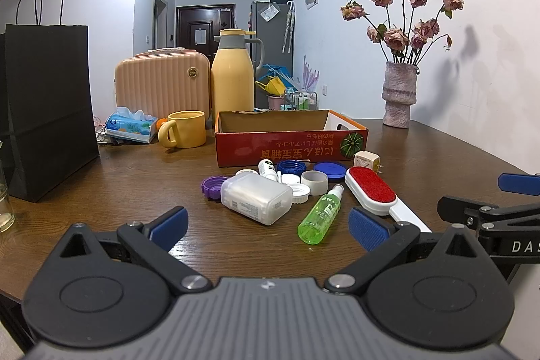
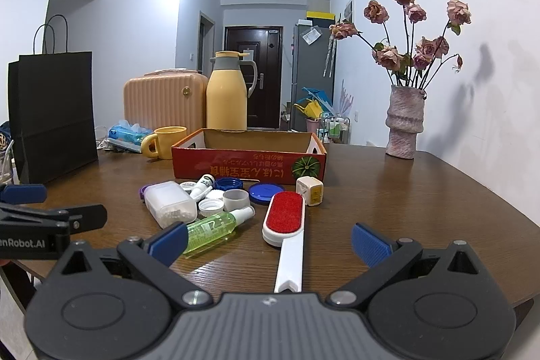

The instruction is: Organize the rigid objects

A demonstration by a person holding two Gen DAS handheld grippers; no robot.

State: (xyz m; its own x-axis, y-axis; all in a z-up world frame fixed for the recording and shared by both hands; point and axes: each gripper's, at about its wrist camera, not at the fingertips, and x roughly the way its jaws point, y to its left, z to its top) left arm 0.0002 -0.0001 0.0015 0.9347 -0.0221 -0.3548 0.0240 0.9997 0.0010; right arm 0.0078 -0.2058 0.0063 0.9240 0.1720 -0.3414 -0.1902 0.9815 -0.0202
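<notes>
Left wrist view shows your right tool [image 1: 519,194] edging in from the right; right wrist view shows your left tool [image 2: 50,208] at its left edge. Only the right wrist view gives the full white handle of the red-padded white lint brush [image 2: 285,225], running back to the tool body. The left wrist view shows the glass jar [image 1: 5,204] at the far left edge.

Both tools sit low over the near edge of the brown wooden worktop [image 1: 135,191], level, aimed far toward the red open cardboard box [image 1: 290,142]. Left tool [image 1: 268,226] jaws spread wide, nothing between them. Right tool [image 2: 270,242] jaws spread wide too, not gripping; the brush handle lies on the worktop between the blue pads [image 2: 369,245].

Clutter lies just ahead of both tools, near side of the box: frosted white plastic rectangular container [image 1: 256,198], green clear spray bottle [image 1: 320,213] on its side, purple screw cap [image 1: 212,186], blue round lid [image 1: 330,169], small white plug adapter [image 1: 366,161], plus white caps. The spray bottle base sits just beside your right tool's left pad.
</notes>
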